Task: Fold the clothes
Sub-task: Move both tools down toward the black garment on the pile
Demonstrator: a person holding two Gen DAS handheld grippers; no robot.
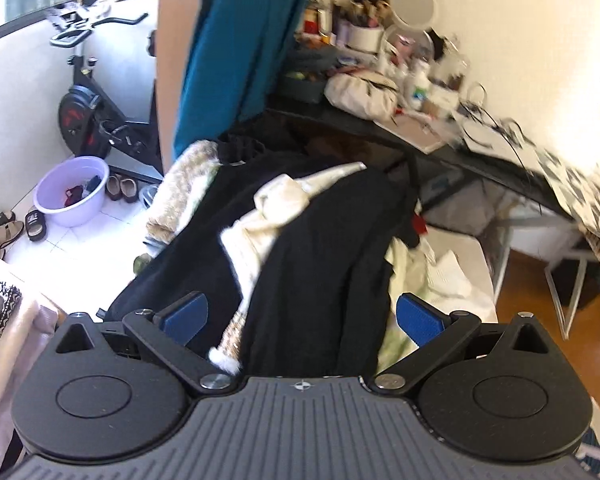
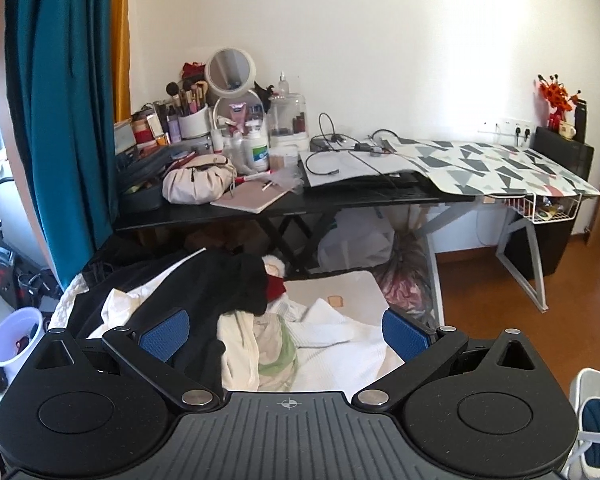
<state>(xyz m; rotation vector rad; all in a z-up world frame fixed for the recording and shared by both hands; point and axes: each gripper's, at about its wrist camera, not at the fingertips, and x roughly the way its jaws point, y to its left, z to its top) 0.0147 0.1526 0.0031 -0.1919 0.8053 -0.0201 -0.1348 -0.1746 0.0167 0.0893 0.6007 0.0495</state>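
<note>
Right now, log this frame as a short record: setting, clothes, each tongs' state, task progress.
setting: bedroom, cluttered black desk, teal curtain
clothes: unfolded heap; black garment draped over cream garment; white waffle-knit garment at the right of the heap
left tongs: open, above the black garment, holding nothing
right tongs: open, above the heap, holding nothing
progress: nothing folded yet

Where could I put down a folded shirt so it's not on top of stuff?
The white surface past the clothes pile shows a bare patch below the black desk. The desk's left end is crowded with makeup. The wood floor also looks free.
</note>
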